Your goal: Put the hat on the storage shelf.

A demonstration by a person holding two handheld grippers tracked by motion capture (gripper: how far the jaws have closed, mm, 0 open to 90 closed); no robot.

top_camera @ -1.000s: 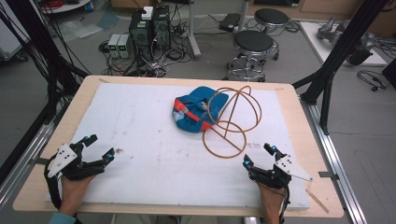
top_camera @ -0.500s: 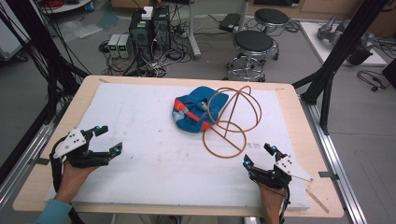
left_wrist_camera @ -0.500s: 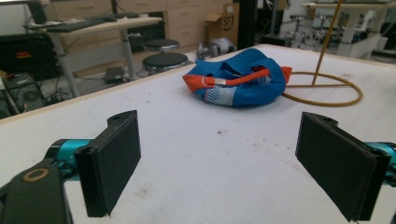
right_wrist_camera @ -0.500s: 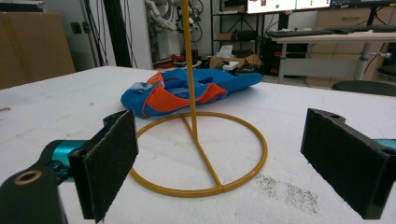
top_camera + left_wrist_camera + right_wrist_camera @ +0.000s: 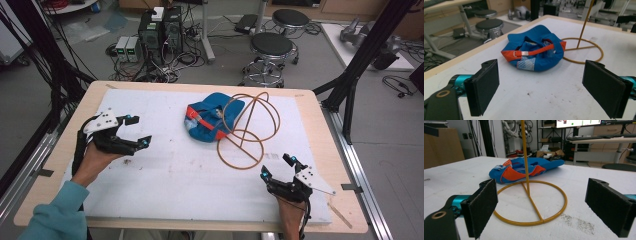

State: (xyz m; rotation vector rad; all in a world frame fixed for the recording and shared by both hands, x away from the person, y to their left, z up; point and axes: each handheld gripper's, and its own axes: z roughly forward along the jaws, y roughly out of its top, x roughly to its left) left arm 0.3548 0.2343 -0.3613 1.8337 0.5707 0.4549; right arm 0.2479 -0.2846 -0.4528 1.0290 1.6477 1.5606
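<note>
Blue cap (image 5: 212, 122) lies crumpled mid-table, long axis running left-right in high view, touching yellow wire stand (image 5: 247, 132). Left gripper view reveals cap's orange strap (image 5: 534, 52). Left gripper (image 5: 134, 131) raised at left, jaws apart, empty. Right gripper (image 5: 277, 167) near front edge, jaws apart, empty. White mat (image 5: 165, 175) bare between them.

You see a blue cap (image 5: 212, 121) with an orange strap, crumpled at the centre of the frame on the table, touching a yellow wire stand (image 5: 248, 131) standing upright just right of it.
</note>
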